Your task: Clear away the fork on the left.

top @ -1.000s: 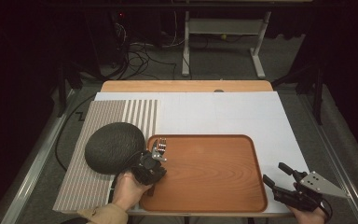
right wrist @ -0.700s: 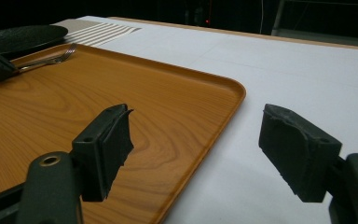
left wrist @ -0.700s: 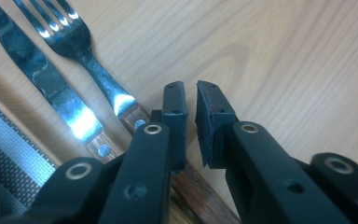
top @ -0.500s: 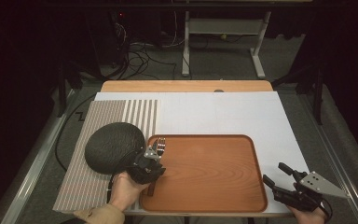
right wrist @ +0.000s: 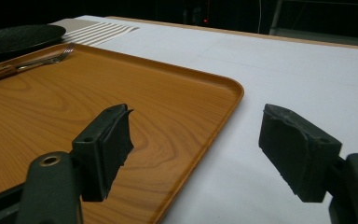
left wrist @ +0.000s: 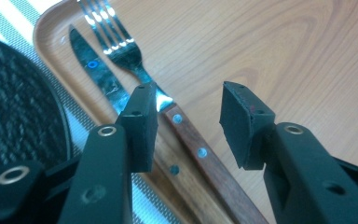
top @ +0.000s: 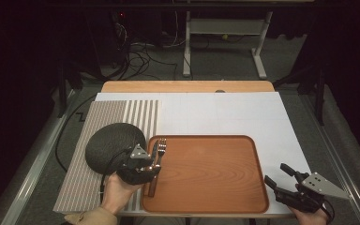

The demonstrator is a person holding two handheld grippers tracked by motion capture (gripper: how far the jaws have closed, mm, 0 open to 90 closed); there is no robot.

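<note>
My left tool (left wrist: pixel 189 123) is over the left edge of the tray, jaws parted to a middling gap and gripping nothing, and right beneath that gap I've got the wooden handle of the fork (left wrist: pixel 121 51), rivets showing, running up to the tines near the tray's far-left corner. The knife (left wrist: pixel 95 70) lies just beside the fork on its outer side, blade pointing the same way, its handle mostly hidden under my left jaw. From the high view, my left tool (top: pixel 151 168) sits over the handle end of the cutlery, and both pieces rest inside the wooden tray (top: pixel 206 206), hard against its left wall. I'd say this is the very start of a pick: the jaws straddle the fork handle from above but haven't closed, and I can't tell whether they touch it yet. So nothing is lifted or moved; grasping and carrying the fork is all still ahead, and the knife after that, I'd guess. Just left of the tray is the dark round plate (top: pixel 115 145) on the striped placemat (top: pixel 103 112), which looks like the likely destination. Out on the other side, my right tool (top: pixel 281 180) waits off the tray's right corner over the white surface (top: pixel 225 112), jaws spread wide and empty; in its own view, my right tool (right wrist: pixel 196 149) looks along the tray's rim.
</note>
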